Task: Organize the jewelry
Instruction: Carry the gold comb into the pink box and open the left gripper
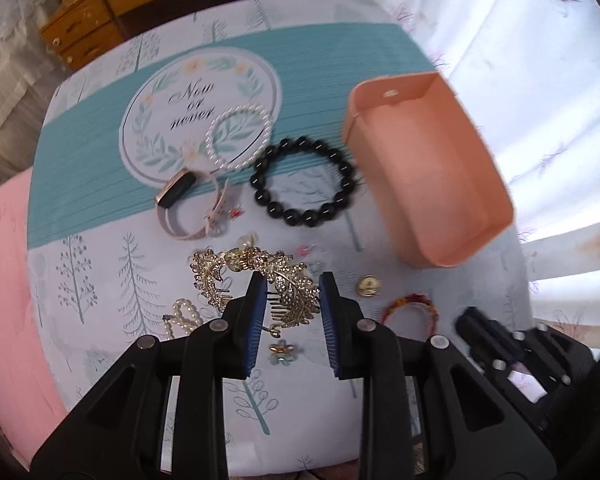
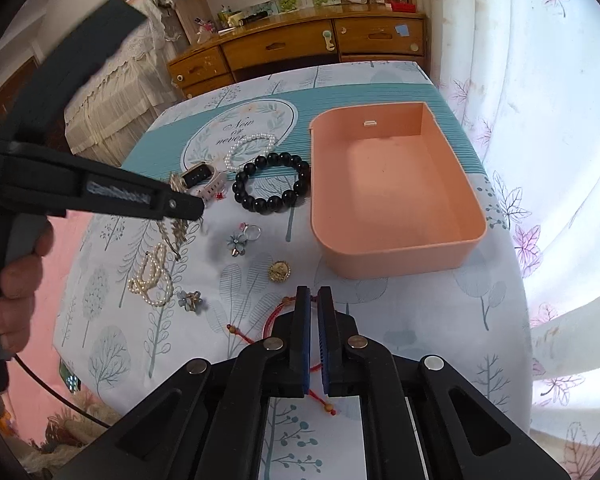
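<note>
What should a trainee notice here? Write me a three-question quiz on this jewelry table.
1. True or false: the peach plastic tray has nothing in it.
2. Which item is the left gripper clamped on?
A. white pearl bracelet
B. gold leaf-shaped hair comb
C. pink-strapped watch
3. Fill in: the right gripper is shut on a red ____.

Key
1. True. Every piece is outside the tray.
2. B. The comb sits between the blue pads.
3. Cord bracelet: the red cord bracelet runs between the closed pads.
</note>
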Motion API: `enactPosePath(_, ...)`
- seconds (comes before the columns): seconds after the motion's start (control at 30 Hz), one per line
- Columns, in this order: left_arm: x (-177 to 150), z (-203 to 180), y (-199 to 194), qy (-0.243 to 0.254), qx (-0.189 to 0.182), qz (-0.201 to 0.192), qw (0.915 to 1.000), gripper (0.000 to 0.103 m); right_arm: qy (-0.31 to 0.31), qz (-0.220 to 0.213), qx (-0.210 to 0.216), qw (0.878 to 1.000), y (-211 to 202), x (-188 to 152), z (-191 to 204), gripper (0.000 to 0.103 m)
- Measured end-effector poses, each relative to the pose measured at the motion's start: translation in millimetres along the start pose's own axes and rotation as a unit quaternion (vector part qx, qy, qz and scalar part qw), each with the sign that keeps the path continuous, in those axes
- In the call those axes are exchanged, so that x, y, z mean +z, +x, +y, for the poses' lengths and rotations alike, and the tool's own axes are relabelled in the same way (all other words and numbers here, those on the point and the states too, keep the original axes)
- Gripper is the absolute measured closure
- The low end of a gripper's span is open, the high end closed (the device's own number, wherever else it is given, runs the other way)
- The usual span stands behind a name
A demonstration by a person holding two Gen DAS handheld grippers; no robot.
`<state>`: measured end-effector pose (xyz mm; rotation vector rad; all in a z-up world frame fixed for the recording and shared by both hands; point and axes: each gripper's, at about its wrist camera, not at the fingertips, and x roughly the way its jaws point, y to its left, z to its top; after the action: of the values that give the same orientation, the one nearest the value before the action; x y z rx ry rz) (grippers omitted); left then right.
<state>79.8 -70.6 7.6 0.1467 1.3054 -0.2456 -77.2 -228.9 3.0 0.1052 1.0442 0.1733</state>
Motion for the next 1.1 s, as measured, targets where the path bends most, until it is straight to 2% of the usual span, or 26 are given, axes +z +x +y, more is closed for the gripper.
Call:
enactPosePath(0.1,5,-14,-20,0.024,-0.011,-0.019,0.9995,0.079,0.022,0.023,0.014,0.999,5,1,-13,0.098)
enactPosePath(0.17,15,-26,-27,0.041,-0.015,-0.03,0.9986,0.079,0.022,0.035,0.024,0.999,10,-1,-18,0.092)
enactPosePath(0.23,22,-37,-34,0.053,-0.015,-0.042,0.9976,0.079,0.015,0.032,0.01,0.999,13,-5,-22,0.065)
enactPosePath(0.3,32,-48,-38,0.062,-0.015,-0.051,0.9967,0.079,0.0,0.022,-0.014,1.0,17,-9,-23,0.059)
enactPosePath(0.53,71,-78,-25,0.076,-0.038,-0.06,0.9946,0.079,-0.057,0.033,-0.031,0.997,38,-15,-10,0.06)
enactPosePath(0.67,94,-93,-3,0.074,-0.075,-0.051,0.9931,0.079,-0.08,0.048,-0.048,0.995,52,-20,-3,0.074)
enactPosePath(0.83,111,-106,28,0.073,-0.088,-0.039,0.9926,0.079,-0.087,0.043,-0.065,0.993,56,-24,-4,0.091)
enactPosePath(1.07,113,-102,73,0.072,-0.077,-0.004,0.9944,0.078,-0.05,0.039,-0.031,0.998,49,-20,-18,0.092)
enactPosePath(1.1,111,-101,74,0.075,-0.077,-0.003,0.9942,0.075,-0.044,0.036,-0.026,0.998,47,-19,-20,0.092)
